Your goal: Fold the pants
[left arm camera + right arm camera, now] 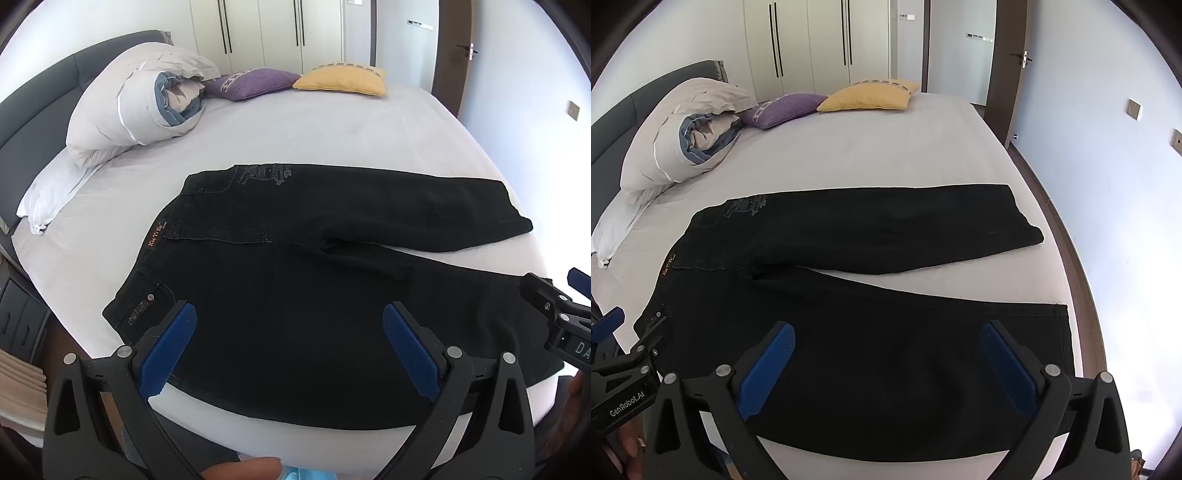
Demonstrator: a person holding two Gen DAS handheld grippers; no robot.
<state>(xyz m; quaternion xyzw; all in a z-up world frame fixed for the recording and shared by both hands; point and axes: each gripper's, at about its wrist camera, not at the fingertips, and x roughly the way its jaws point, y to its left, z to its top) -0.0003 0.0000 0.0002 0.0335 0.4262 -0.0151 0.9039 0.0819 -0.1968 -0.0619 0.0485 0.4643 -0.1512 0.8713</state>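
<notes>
Pants (pixel 295 295) lie flat on the bed (pixel 332 125), black, waistband toward the headboard (pixel 33 99) side and both legs running away from it, spread in a narrow V with a wedge of sheet showing between them. One leg lies along the near edge of the bed; the other lies farther in, toward the cushions. A brown label sits on the waistband, and a pale print marks the far hip.

Left gripper (pixel 290 328) hovers over the near leg close to the waistband, jaws spread wide, blue pads clear of the cloth, nothing between them. Right gripper (pixel 888 343) hovers over the same leg nearer its hem, likewise spread wide and empty.

Beyond the pants, against the headboard, a rolled duvet (pixel 140 103) rests on a pillow (pixel 55 188); a purple cushion (pixel 255 83) and a yellow cushion (pixel 343 79) lie farther along, in front of the wardrobe (pixel 258 29).
</notes>
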